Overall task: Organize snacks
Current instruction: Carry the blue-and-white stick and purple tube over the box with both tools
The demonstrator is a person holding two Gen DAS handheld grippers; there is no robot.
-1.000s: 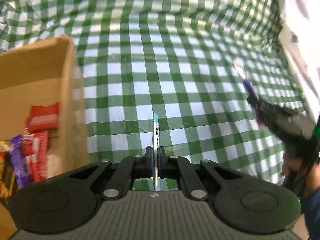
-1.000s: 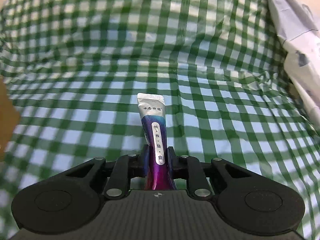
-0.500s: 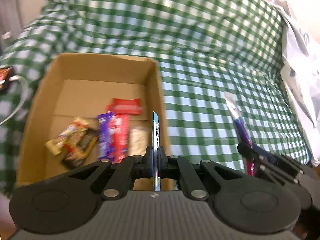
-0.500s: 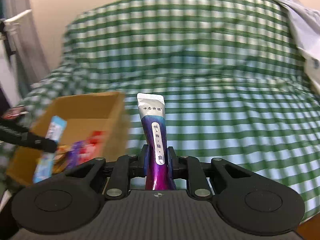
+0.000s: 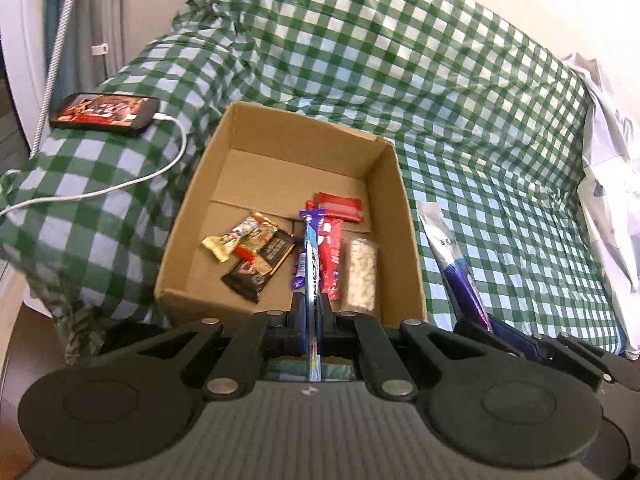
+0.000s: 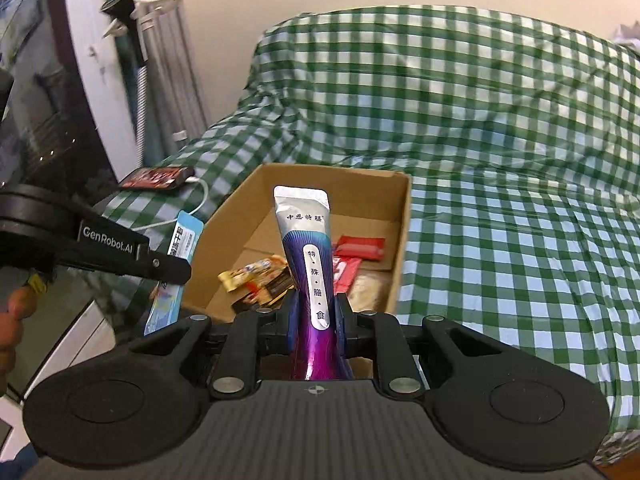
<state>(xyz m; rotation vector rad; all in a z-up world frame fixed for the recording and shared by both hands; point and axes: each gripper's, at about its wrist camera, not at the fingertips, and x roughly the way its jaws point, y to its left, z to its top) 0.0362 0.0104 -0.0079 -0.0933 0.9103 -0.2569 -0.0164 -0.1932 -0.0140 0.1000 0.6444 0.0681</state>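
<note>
Left gripper [image 5: 313, 312] clamped on a thin blue packet [image 5: 311, 276], held edge-on with its long axis pointing straight ahead, tip already above the near wall of the cardboard box [image 5: 280, 128]. Right gripper [image 6: 316, 320] pinched around a purple and silver tube pouch [image 6: 308, 248], standing upright, long axis likewise aimed at the box, which lies ahead and a little left. Judged nearer to the drop: the left, sitting just over the near rim; the right just beside the box's right wall. Box open-topped on the green checked bed cover [image 5: 480, 100]. Inside, all toward the near right half: two red wrappers [image 5: 339, 207], a purple bar [image 5: 310, 216], a clear pack of pale pieces [image 5: 362, 272], gold and dark brown packets [image 5: 256, 248]. Far left floor of the box bare. Off left, a phone [image 5: 105, 109] on its white cable [image 5: 120, 188].
</note>
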